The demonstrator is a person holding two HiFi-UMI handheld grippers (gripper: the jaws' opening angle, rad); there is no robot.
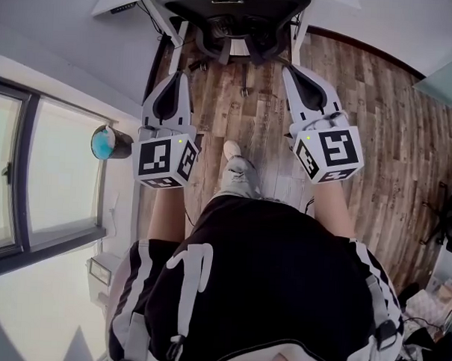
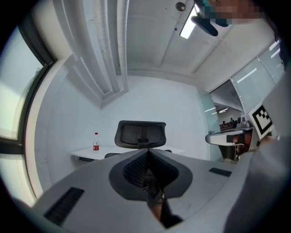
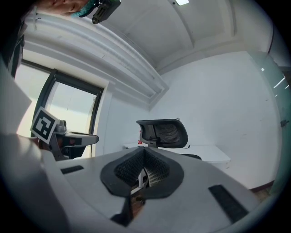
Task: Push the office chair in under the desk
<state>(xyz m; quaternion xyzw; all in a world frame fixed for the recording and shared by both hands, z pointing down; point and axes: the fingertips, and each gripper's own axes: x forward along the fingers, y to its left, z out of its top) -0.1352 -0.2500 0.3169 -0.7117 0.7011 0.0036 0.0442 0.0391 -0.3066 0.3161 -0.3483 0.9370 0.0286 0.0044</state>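
Note:
The black mesh office chair (image 1: 234, 19) stands at the top of the head view, its backrest facing me, in front of the white desk (image 1: 127, 1). The chair's backrest (image 2: 140, 134) shows straight ahead in the left gripper view, the desk (image 2: 88, 153) behind it. In the right gripper view the chair (image 3: 163, 133) stands before the desk (image 3: 210, 153). My left gripper (image 1: 173, 78) and right gripper (image 1: 294, 70) both point level at the chair, a gap short of it. The left gripper (image 2: 148, 153) and the right gripper (image 3: 142, 151) are each shut, nothing between the jaws.
A red bottle (image 2: 96, 144) stands on the desk's left end. A window (image 1: 32, 175) and a blue globe-like object (image 1: 105, 142) are at the left. The wood floor (image 1: 378, 130) runs rightwards to cluttered gear (image 1: 448, 223). My foot (image 1: 234, 165) is between the grippers.

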